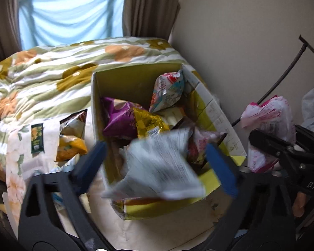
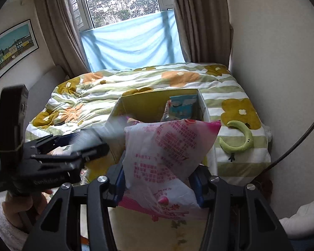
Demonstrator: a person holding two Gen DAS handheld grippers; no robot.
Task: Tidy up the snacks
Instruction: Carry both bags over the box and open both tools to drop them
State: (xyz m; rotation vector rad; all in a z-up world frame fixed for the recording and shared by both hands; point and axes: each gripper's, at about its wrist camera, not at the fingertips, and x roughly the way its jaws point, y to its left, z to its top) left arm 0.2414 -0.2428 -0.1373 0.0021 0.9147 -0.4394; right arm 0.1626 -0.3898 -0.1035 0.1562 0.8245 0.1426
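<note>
Cardboard box [image 1: 217, 113] full of snack bags, blurred white packet [image 1: 157, 167] between your left gripper's [image 1: 157, 161] wide-apart jaws, your right gripper [image 2: 159, 179] clamping pink-printed bag [image 2: 167, 146].

bed: flowered quilt [image 2: 136, 83] | plush banana [image 2: 242, 138] on it | wall: framed picture [image 2: 12, 46] | window: blue cloth [image 2: 131, 41]

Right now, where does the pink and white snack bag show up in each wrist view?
Left wrist view: the pink and white bag is at the right edge, beside the cardboard box, held in the right claw.
Right wrist view: the bag fills the centre, pinched in the same claw, in front of the box.
Shared landmark: the open cardboard box on the flowered bedcover.
</note>
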